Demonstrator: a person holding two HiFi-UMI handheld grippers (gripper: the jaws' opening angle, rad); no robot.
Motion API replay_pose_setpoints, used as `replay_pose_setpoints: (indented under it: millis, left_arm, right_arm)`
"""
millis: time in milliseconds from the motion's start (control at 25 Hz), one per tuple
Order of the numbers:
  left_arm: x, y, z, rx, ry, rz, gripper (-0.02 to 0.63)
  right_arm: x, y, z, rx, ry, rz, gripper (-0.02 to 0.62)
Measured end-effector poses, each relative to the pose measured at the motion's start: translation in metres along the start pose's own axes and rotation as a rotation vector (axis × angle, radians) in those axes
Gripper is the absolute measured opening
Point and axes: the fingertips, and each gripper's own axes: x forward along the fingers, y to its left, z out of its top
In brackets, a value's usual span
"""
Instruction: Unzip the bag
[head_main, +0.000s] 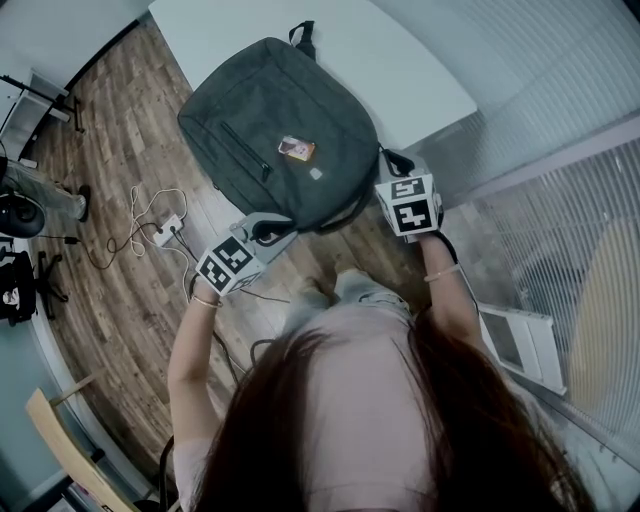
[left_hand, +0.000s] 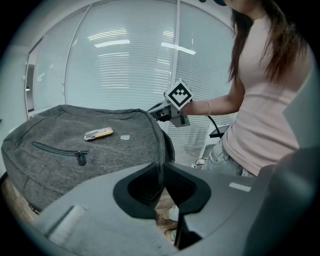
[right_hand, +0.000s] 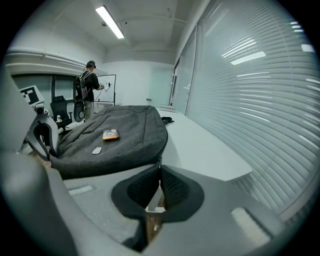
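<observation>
- The left hand-held gripper (left_hand: 162, 169) fills the foreground. Its jaws stand nearly together, pinching the bag (left_hand: 110, 160) at its near corner.
- The grey bag lies flat, front face up. Its pocket zip (left_hand: 55, 149) is closed, with the puller (left_hand: 81, 158) at the zip's right end.
- A small gold wrapper (left_hand: 98, 133) and a pale tag (left_hand: 125, 137) sit on the bag's face, just apart.
- The right hand-held gripper (left_hand: 155, 114) touches the bag's far right edge, its marker cube (left_hand: 178, 94) uppermost.
- A person (left_hand: 260, 120) in a pale top stands at the right, with blinds (left_hand: 125, 70) behind.
</observation>
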Motion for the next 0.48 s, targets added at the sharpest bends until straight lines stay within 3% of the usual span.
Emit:
replay_pose_setpoints:
  millis: [480]
  left_arm:
    - [0.001, 0.001, 0.0, -0.006, 0.008, -0.004, 0.054]
  right_arm:
    - [0.016, -0.014, 0.007, -0.076, -0.051, 0.074, 0.009]
